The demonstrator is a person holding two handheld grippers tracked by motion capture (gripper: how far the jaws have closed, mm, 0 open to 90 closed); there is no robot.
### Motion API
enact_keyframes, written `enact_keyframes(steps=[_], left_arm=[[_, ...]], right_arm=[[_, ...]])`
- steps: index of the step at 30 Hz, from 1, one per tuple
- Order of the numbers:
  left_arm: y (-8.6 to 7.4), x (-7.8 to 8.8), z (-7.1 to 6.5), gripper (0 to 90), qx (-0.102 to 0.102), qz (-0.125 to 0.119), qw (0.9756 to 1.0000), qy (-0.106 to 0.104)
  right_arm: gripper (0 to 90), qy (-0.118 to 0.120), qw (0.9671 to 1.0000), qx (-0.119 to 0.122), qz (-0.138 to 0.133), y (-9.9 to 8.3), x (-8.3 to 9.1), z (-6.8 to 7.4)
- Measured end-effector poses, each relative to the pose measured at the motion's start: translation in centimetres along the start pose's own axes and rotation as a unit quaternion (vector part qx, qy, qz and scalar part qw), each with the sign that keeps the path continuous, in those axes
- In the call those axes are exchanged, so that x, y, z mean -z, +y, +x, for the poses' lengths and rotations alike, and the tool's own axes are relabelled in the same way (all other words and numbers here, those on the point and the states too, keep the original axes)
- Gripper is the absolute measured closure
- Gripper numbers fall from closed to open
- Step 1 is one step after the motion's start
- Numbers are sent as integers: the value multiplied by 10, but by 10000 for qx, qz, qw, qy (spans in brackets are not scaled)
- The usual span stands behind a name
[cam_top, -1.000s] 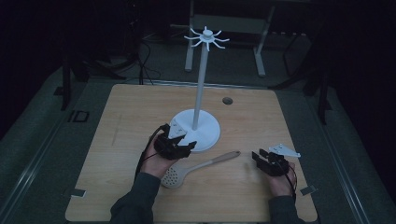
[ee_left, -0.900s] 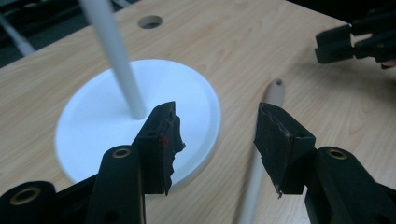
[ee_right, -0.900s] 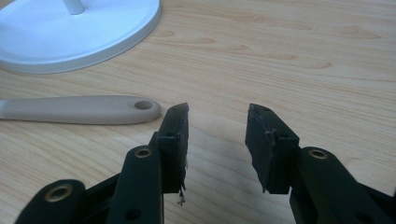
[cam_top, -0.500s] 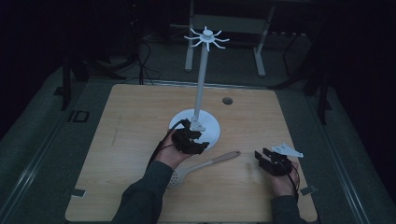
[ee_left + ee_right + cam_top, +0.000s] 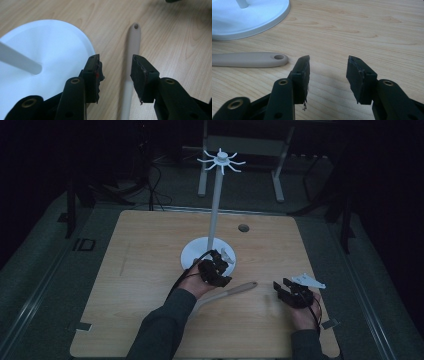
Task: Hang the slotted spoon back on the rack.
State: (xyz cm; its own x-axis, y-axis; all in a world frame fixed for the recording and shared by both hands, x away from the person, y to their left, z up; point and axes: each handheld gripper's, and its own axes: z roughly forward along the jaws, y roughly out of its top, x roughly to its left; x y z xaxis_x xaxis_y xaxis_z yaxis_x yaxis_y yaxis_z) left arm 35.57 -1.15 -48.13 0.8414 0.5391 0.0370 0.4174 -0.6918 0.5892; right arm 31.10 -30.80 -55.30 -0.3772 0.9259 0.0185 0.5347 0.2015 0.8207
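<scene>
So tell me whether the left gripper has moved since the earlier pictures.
Yes. The left gripper moved rightward along the stand base, jaws closing over the spoon handle, not yet gripping.

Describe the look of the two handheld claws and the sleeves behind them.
Both the left claw and the right claw are black, with two blocky jaws, ragged dark pads and brass-coloured rivets. The right carries a grey three-cornered plate. Dark sleeves cover the forearms.

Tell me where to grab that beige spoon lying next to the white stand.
Grip the spoon by its slim handle, coming straight down from above with a jaw on each long side. It lies flat on the table, and the left gripper already straddles it, jaws closing in but not yet touching.
</scene>
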Motion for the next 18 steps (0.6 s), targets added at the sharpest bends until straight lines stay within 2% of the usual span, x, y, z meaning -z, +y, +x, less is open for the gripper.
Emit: enact_keyframes(steps=[7,11,18], left_arm=[[5,-16,-2,599,14,322,9995,-73],[7,-23,-9,647,-172,477,9986,-144],[9,-39,-15,656,-249,797,9963,-212]], right_arm=[[527,-24,10000,-9,-19,0,1,-1],[524,-18,10000,-18,-23,0,2,-2],[519,-17,10000,-24,-18,0,2,-2]])
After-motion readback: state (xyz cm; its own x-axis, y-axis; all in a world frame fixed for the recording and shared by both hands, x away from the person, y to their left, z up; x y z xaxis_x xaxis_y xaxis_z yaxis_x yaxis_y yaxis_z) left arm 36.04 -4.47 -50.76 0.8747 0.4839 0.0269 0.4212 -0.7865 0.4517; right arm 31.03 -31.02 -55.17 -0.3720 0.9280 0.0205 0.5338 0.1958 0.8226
